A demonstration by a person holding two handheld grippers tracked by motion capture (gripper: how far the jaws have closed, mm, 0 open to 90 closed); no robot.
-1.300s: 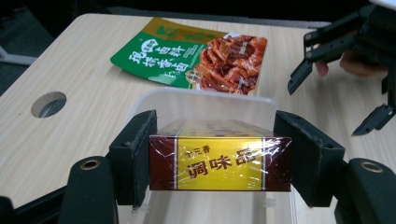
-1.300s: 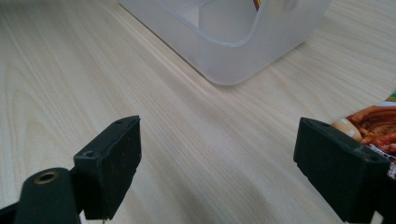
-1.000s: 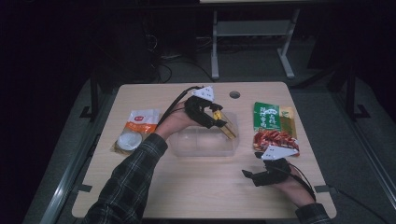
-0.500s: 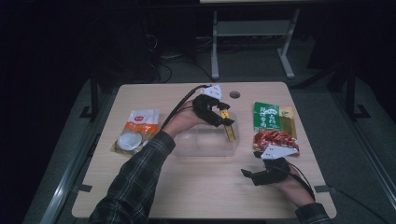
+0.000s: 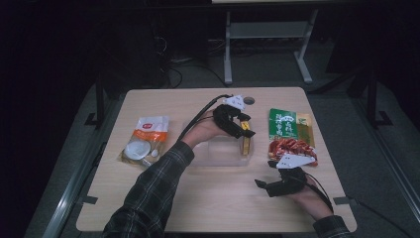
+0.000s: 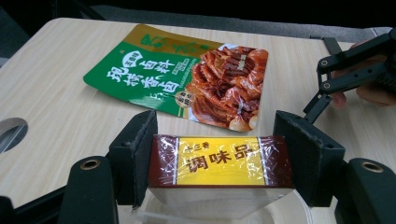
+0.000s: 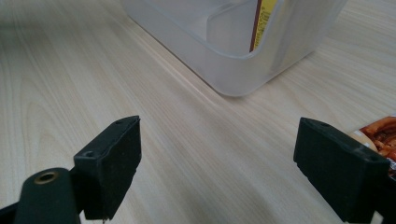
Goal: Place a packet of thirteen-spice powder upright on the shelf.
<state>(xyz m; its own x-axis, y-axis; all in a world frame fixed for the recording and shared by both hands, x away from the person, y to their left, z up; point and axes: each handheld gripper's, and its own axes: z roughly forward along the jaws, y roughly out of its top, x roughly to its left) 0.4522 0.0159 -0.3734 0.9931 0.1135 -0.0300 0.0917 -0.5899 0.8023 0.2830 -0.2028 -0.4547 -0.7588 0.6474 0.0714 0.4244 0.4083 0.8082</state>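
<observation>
My left gripper (image 5: pixel 243 130) (image 6: pixel 219 158) is shut on a brown and yellow seasoning box (image 5: pixel 245 144) (image 6: pixel 219 161), its pads pressing on the box's two ends. The box stands at the right end of a clear plastic container (image 5: pixel 213 157) (image 7: pixel 233 65), and its lower part shows through the container wall (image 7: pixel 260 23). My right gripper (image 5: pixel 270 182) (image 7: pixel 219 163) rests low over the table near the front right, open with nothing between its jaws. In the left gripper view it appears farther off (image 6: pixel 350 65).
A green and red food pouch (image 5: pixel 289 134) (image 6: pixel 187 79) lies flat right of the container, its corner beside my right jaw (image 7: pixel 378 133). A white and orange pouch (image 5: pixel 143 141) lies at the left. A round cable hole (image 5: pixel 248 100) sits near the table's far edge.
The left hand has carried the box to the right and a little down, to the container's right end. The right hand has stayed in place.
</observation>
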